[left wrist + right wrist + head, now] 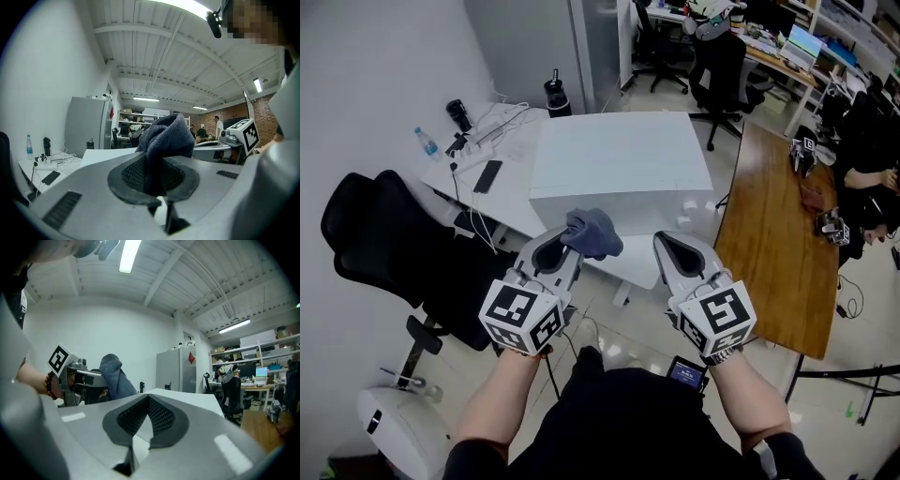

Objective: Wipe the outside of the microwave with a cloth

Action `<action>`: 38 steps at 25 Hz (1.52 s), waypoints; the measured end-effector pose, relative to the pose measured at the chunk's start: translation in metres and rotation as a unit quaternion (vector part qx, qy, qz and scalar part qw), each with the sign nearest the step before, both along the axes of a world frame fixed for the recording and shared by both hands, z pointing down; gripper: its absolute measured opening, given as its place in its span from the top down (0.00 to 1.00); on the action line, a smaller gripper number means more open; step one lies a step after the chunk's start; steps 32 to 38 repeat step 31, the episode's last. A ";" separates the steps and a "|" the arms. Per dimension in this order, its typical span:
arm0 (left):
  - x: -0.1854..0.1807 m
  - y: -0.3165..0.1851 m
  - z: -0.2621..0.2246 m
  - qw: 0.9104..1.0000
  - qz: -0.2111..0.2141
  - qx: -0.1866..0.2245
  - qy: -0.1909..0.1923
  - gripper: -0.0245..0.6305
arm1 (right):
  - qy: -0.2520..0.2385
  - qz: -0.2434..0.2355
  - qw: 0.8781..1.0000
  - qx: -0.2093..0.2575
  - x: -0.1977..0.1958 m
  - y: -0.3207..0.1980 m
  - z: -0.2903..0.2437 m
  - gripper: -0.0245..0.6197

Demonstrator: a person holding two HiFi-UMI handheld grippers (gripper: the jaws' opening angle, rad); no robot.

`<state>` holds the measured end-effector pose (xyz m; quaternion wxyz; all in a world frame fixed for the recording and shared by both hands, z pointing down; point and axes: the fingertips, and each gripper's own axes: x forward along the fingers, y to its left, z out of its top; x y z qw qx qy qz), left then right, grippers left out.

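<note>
We hold both grippers out in front of us, with the microwave [619, 155], a plain white box on a white table [504, 208], straight ahead at twelve o'clock. Our left gripper [568, 246] is clenched on the cloth [592, 232]. It is a blue-grey bunch pinched low between the pads, and its loose bulk stands up past the tips toward one o'clock. Our right gripper [676, 247], at three o'clock of the left one, has its jaws pressed together with nothing between them. A wooden table [773, 234] lies off at two o'clock and a black chair [380, 234] at nine o'clock.

We judge that we are in the approach. The cloth is gripped, but it seems to hang just short of the microwave's near face, and no wiping contact shows. The next move calls for carrying the left gripper on toward twelve o'clock until the bunched cloth, not the hard jaws, presses flat on a face. Then we sweep it across while the grip stays firm.
</note>
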<state>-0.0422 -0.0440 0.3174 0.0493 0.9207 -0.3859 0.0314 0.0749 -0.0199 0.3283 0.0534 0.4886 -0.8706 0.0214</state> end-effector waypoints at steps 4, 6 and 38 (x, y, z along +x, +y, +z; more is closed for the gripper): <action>0.016 0.019 0.006 1.000 0.012 -0.007 0.000 0.90 | 0.003 -0.004 1.000 -0.001 0.002 0.013 0.001 0.96; 0.023 0.028 0.009 1.000 0.018 -0.009 0.000 0.90 | 0.007 -0.006 1.000 0.000 0.003 0.019 0.001 0.96; 0.048 0.057 0.019 0.999 0.030 -0.005 -0.021 0.90 | 0.023 -0.031 0.999 0.013 0.000 0.046 0.005 0.96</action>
